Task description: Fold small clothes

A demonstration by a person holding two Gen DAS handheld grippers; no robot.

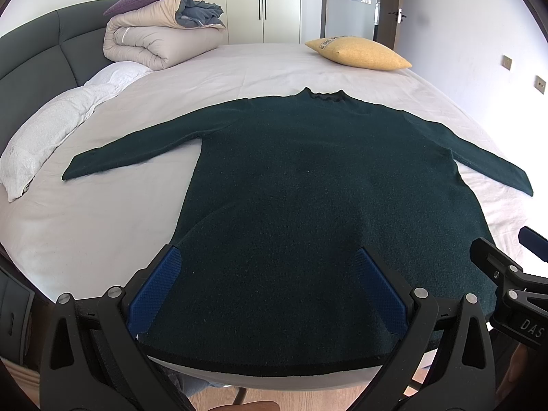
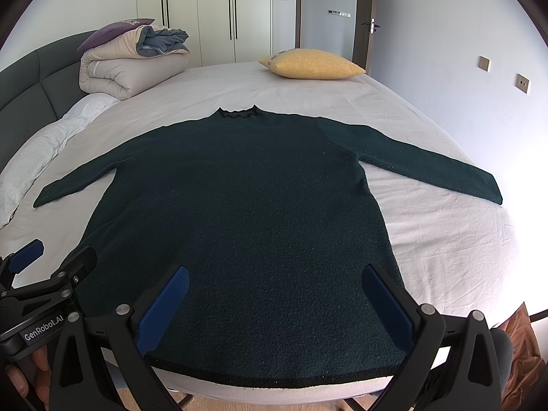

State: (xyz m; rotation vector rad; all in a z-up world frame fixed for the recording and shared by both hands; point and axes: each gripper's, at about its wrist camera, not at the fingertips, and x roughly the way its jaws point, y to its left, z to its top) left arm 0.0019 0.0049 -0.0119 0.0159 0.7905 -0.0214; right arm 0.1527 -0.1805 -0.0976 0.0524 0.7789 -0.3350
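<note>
A dark green long-sleeved sweater [image 1: 308, 185] lies flat on the bed, collar far, hem at the near edge, both sleeves spread sideways. It also shows in the right wrist view [image 2: 239, 198]. My left gripper [image 1: 267, 257] is open, its blue pads wide apart above the hem on the left side. My right gripper [image 2: 277, 274] is open above the hem on the right side. Neither holds cloth. The right gripper shows at the edge of the left wrist view [image 1: 500, 270], the left gripper at the edge of the right wrist view [image 2: 51, 270].
The bed's white sheet [image 1: 85, 226] surrounds the sweater. A folded duvet [image 1: 161, 34] and white pillows [image 1: 51, 126] lie far left by the dark headboard [image 1: 41, 48]. A yellow cushion [image 1: 359, 53] lies far right. Wardrobes and a door stand behind. Wooden floor lies below the near edge.
</note>
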